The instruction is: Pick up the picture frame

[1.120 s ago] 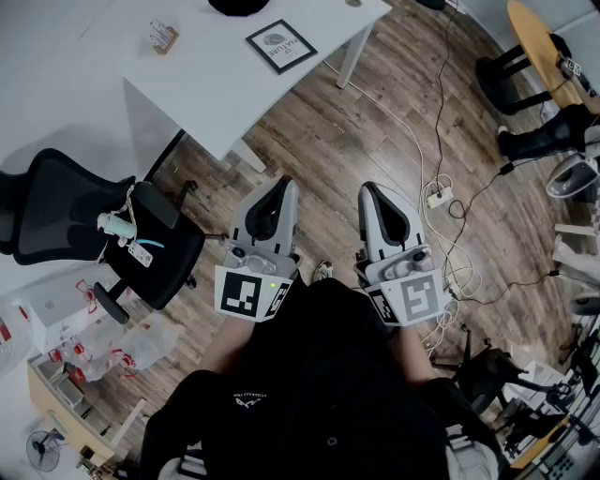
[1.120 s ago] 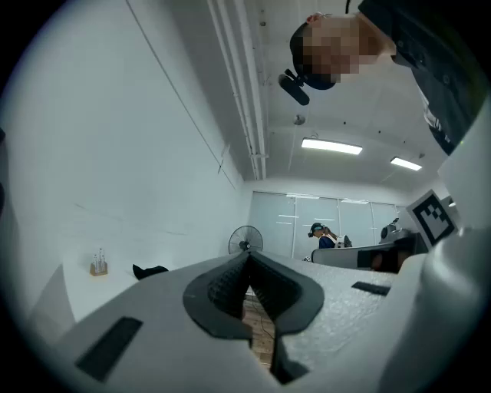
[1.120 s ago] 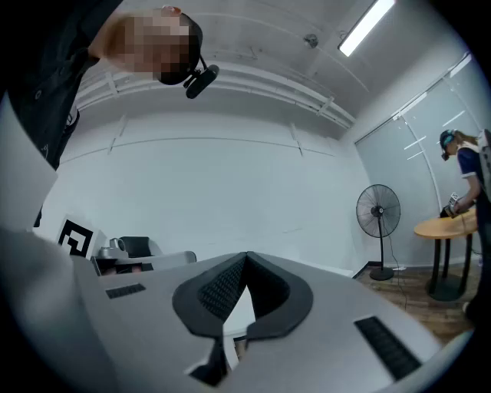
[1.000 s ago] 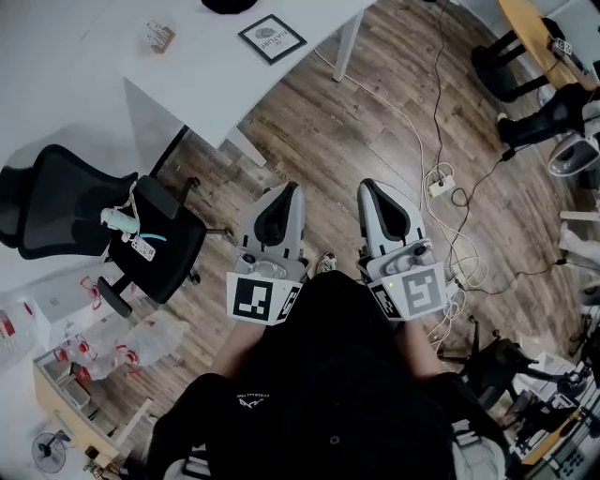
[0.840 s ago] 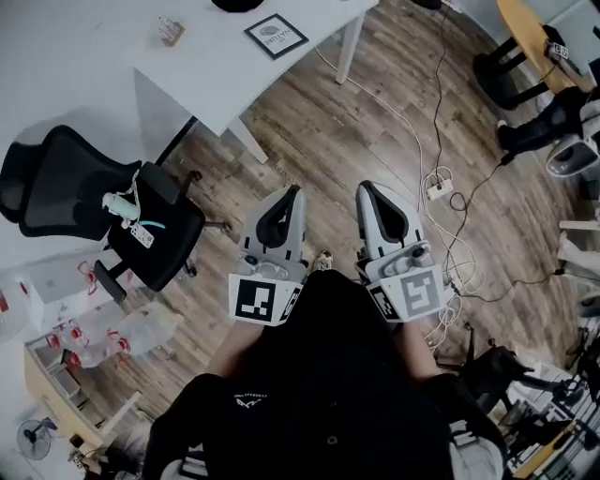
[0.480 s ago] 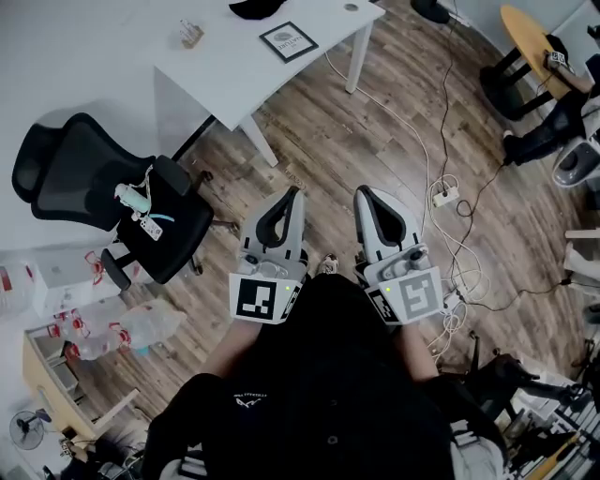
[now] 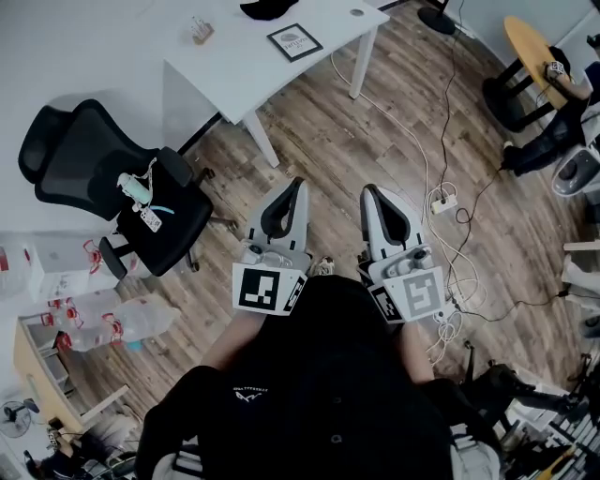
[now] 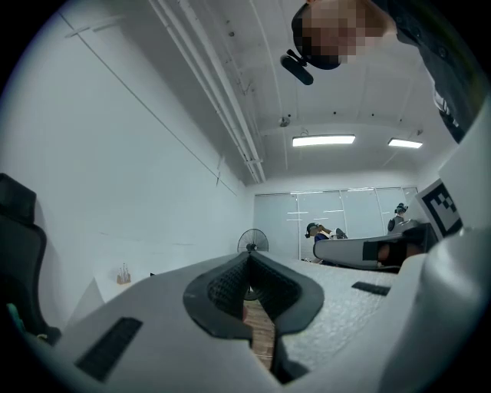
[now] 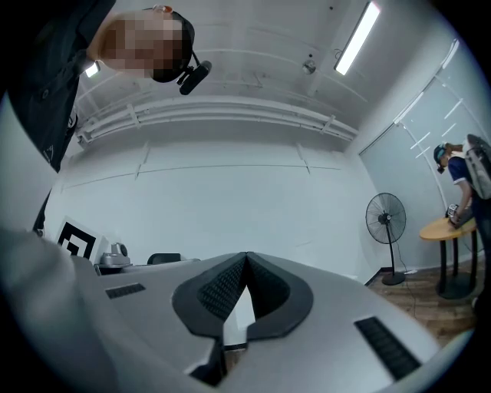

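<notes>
Wooden floor (image 7: 375,155) fills most of the head view, and a white worktop (image 7: 234,75) sits at its far edge, well apart from the person. A black office chair (image 7: 122,187) stands off to the left, between the person and that worktop. Close to the person's body and over bare floor, the left hand-held gripper (image 7: 297,186) has its jaws clenched tip to tip, and the left gripper view shows nothing between them. Just beside it, the right hand-held gripper (image 7: 368,190) is clenched the same way and is just as empty in the right gripper view. The picture frame (image 7: 294,42) lies flat on the worktop near its front corner, untouched. A dark item (image 7: 270,7) lies just beyond it, and a small brownish object (image 7: 199,30) sits further left on the same surface. By my reading, 0 of the pick-up is done and this is only the approach. The gap to the worktop has yet to be crossed, then 1 pair of jaws must part, take the frame by an edge and lift it. Lying flat, the frame likely offers little edge to grip.
</notes>
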Motion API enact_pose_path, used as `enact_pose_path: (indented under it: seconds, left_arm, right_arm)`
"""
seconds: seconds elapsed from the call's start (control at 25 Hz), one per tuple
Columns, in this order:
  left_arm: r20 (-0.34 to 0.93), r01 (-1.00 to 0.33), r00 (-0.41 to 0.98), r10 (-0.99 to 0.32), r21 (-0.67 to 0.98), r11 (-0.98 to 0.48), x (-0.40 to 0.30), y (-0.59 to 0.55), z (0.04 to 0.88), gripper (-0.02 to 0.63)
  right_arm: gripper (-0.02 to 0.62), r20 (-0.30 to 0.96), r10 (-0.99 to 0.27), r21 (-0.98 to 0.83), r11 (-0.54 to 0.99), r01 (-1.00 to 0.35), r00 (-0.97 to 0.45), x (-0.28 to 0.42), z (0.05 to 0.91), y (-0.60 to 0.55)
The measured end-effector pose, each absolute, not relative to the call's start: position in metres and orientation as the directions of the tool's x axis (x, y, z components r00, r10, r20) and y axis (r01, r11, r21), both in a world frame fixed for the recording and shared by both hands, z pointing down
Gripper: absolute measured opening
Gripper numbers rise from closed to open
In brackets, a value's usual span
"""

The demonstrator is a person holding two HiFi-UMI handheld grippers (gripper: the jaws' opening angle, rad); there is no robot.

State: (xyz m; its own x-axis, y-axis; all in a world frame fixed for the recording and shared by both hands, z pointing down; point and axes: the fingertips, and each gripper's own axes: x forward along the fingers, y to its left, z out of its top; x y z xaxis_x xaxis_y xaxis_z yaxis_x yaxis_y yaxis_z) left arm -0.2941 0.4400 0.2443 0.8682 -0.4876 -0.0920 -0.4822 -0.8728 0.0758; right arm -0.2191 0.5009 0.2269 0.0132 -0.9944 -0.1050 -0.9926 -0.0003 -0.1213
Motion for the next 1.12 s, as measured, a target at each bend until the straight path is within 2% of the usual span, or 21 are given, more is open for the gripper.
enact_pose_path:
  seconds: [0.24, 0.56, 0.84, 1.12]
  left_arm:
    - [-0.118, -0.426, 0.897, -0.427, 0.033, -0.904, -0.277, 0.449, 0.237, 0.008]
    - [-0.114, -0.442, 0.888, -0.445, 0.051, -0.896, -0.26, 0.437, 0.244, 0.008]
    - [-0.094, -0.401, 0.908, -0.408, 0.086, -0.912, -0.231, 0.391, 0.266, 0.008]
    - [-0.129, -0.377, 0.911, -0.392, 0.129, -0.917, -0.173, 0.319, 0.258, 0.008]
  right_arm:
    - [-0.002, -0.112, -0.992, -0.107, -0.045, -0.993, 0.057, -0.203, 0.222, 0.506]
    - [-0.002, -0.098, -0.993, -0.133, -0.053, -0.99, 0.067, -0.188, 0.232, 0.493]
    - [-0.002, -0.064, -0.996, -0.143, -0.052, -0.988, 0.062, -0.168, 0.248, 0.442]
    - [-0.002, -0.03, -0.994, -0.123, -0.102, -0.987, 0.106, -0.113, 0.249, 0.373]
